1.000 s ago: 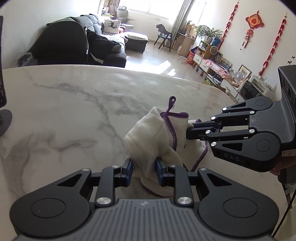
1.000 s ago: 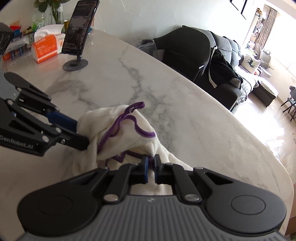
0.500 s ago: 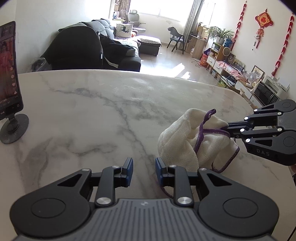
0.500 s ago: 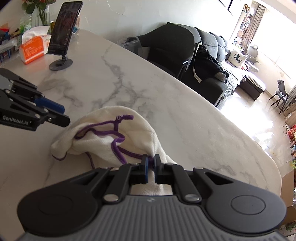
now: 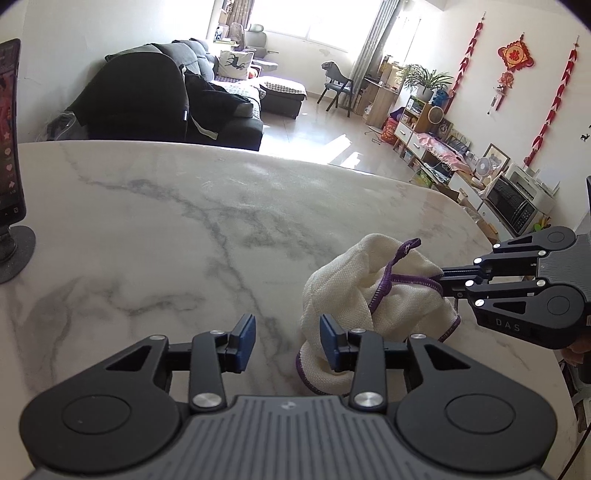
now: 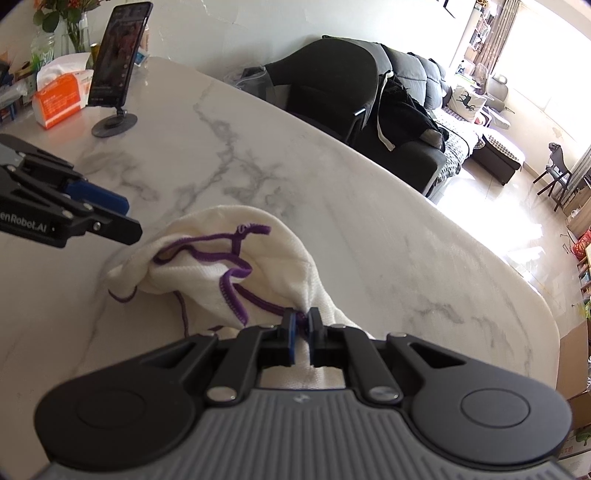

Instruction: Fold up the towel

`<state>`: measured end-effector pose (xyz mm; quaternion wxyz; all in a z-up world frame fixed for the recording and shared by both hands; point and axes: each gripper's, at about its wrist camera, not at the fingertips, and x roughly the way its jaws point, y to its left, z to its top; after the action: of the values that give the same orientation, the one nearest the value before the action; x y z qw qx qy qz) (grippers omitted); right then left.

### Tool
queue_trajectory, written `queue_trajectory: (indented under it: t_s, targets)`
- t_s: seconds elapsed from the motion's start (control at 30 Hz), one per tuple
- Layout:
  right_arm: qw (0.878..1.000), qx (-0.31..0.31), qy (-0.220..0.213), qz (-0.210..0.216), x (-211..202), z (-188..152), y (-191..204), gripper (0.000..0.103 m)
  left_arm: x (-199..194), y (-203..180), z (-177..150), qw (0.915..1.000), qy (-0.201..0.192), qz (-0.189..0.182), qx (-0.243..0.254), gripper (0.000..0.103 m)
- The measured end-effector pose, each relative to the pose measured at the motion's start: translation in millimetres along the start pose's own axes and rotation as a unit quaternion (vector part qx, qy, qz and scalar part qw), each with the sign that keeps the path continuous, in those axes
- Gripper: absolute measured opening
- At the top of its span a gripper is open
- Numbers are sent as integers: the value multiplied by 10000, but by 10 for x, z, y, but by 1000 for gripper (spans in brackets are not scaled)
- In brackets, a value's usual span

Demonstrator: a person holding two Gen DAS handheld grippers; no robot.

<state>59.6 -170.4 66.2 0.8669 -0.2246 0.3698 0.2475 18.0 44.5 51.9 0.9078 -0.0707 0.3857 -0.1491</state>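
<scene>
A small cream towel with purple stitched edging (image 5: 354,291) lies bunched on the marble table (image 5: 184,229); it also shows in the right wrist view (image 6: 236,269). My right gripper (image 6: 300,325) is shut on a purple-edged corner of the towel and holds it lifted; it enters the left wrist view from the right (image 5: 443,280). My left gripper (image 5: 288,338) is open and empty, with the towel's near fold beside its right finger. In the right wrist view the left gripper (image 6: 118,218) sits just left of the towel, apart from it.
A phone on a round stand (image 6: 114,74) and an orange tissue box (image 6: 59,96) stand at the far left of the table, with a flower vase (image 6: 70,29) behind. A dark chair and sofa (image 6: 351,85) lie beyond the table's curved far edge.
My left gripper let go of the towel, opened wider and drew back to the left. My right gripper pulled the towel rightward, still pinching its corner.
</scene>
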Motion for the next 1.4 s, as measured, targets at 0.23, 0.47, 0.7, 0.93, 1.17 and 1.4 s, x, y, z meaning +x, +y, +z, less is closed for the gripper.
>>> queue_trajectory:
  t_s: [0.23,0.47,0.7,0.93,1.17,1.4]
  targets:
    - [10000,44,-24,12,-21,-14,-7,8,16,-153,-38,9991,26,-239,341,76]
    - [10000,62,-38,25,-36,-32,-8,8,123,-309,-132,9964,92,-182,823,78]
    - [10000,43,-22,62,-47,-56,-3,8,265,-304,-159,9956,291,-106,885,27]
    - [10000,35,3,86,-59,-80,-25,8,277,-206,-83,9979,199,36,615,19]
    - [9999,124,60,27,-58,-107,-79,8,295,-44,93,9984,77,509,224,19]
    - [9995,256,196,-43,-45,-141,-148,8,284,38,130,9967,70,800,154,19]
